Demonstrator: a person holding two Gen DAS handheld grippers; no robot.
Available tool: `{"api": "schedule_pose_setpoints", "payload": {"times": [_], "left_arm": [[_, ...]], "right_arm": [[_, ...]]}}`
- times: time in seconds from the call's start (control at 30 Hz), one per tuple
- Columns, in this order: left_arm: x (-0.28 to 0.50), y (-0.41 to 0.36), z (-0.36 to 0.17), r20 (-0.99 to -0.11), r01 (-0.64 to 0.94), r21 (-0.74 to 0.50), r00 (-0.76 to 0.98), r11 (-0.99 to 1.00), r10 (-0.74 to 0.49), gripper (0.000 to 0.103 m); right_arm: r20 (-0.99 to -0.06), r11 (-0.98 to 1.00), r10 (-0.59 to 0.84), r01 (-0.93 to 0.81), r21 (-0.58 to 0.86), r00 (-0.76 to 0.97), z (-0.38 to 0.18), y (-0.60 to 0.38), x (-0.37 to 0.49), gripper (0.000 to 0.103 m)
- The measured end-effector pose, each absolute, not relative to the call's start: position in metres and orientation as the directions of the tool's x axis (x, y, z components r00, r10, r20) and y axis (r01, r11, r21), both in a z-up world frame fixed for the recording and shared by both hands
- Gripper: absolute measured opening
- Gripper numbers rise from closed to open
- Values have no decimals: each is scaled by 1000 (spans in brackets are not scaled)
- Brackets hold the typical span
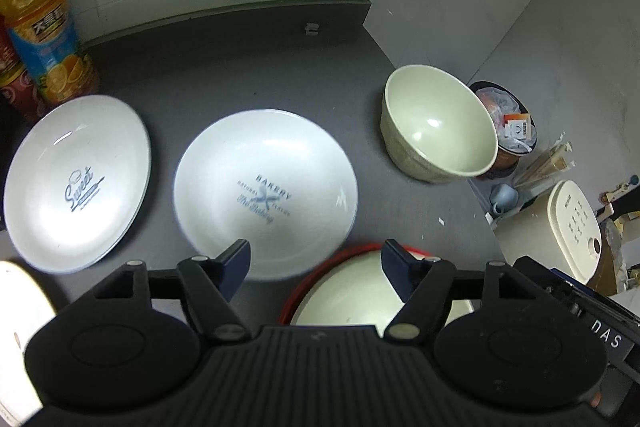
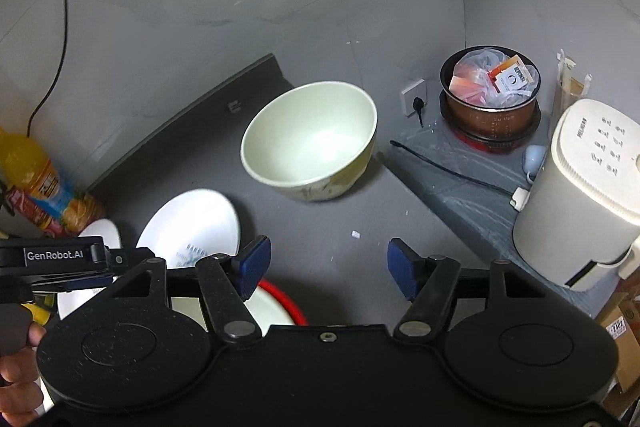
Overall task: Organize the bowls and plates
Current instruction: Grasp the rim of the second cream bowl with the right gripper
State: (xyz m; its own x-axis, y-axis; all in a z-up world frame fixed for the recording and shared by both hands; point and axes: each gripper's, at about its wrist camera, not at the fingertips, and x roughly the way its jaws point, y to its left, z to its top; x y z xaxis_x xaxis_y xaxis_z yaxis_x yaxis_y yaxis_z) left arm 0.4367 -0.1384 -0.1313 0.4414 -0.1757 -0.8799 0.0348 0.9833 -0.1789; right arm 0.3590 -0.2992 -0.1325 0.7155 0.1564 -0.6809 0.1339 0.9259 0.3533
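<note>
Glazed plates (image 1: pixel 264 195) lie left on the bench (image 1: pixel 248 67), a cream bowl (image 2: pixel 310 141) far right near the edge; both grippers' fingers (image 2: pixel 252 265) gape empty, so a careless nudge could tip it off.

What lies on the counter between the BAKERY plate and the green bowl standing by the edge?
Nothing: the left wrist view shows only bare dark counter between the BAKERY plate and the green bowl.

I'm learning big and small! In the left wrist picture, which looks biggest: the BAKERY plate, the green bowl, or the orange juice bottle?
1. White round BAKERY plate, though it sits nearest.
2. Pale green bowl.
3. Orange juice bottle, partly cut off, so unsure.
</note>
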Motion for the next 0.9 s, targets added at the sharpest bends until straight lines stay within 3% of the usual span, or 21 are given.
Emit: {"api": "schedule_pose_setpoints", "payload": {"times": [0.9], "left_arm": [[561, -209, -170, -883, -20, -198, 438, 980, -170, 71]], "right_arm": [[-707, 887, 189, 190, 420, 681, -177, -346, 474, 64]]}}
